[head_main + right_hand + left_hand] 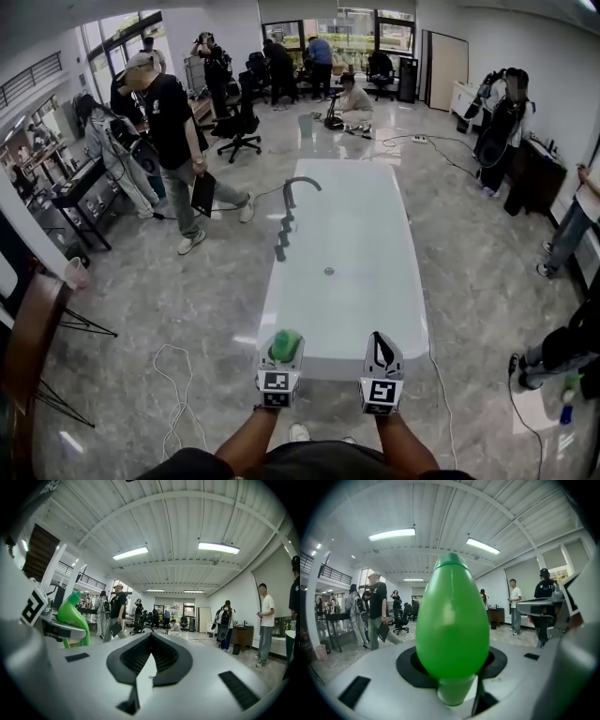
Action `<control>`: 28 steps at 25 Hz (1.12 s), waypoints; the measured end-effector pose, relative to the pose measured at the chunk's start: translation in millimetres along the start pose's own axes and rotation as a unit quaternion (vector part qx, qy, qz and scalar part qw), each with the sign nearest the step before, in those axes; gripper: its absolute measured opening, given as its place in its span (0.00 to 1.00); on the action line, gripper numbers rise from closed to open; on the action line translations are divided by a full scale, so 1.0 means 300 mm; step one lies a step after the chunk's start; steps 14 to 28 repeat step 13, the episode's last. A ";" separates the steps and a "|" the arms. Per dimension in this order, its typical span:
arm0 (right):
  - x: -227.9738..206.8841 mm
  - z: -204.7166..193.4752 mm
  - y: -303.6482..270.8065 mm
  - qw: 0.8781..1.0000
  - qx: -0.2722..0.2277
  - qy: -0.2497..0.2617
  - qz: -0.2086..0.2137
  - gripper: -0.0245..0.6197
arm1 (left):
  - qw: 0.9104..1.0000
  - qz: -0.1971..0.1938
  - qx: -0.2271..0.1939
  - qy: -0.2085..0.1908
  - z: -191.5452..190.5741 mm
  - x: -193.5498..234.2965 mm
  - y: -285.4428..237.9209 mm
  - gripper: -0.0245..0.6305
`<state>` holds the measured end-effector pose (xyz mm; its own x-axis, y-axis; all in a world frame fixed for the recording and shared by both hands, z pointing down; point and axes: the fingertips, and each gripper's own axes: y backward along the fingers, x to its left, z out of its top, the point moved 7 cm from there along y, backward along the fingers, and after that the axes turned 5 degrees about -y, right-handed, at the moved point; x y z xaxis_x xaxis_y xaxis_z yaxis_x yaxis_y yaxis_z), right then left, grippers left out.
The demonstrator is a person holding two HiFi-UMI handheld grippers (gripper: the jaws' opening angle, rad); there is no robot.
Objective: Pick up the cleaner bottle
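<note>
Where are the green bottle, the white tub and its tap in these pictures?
green bottle (452, 625), left gripper view, middle of its body.
white tub (375, 244), head view, bare part of its white surface.
tap (302, 179), head view, top of its curved spout.

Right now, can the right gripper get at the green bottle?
Probably yes: the bottle sits in the left gripper beside the right gripper, nothing between them, though the right jaws are shut and must open first.
</note>
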<state>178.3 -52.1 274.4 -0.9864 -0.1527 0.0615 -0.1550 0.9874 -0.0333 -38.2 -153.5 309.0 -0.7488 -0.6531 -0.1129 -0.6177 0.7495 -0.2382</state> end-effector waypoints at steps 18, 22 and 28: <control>0.024 0.013 0.022 0.999 -0.015 0.027 0.008 0.06 | 1.000 0.006 -0.009 0.007 -0.006 0.019 0.034 0.32; 0.024 0.013 0.022 0.999 -0.015 0.027 0.008 0.06 | 1.000 0.006 -0.009 0.007 -0.006 0.019 0.034 0.32; 0.024 0.013 0.022 0.999 -0.015 0.027 0.008 0.06 | 1.000 0.006 -0.009 0.007 -0.006 0.019 0.034 0.32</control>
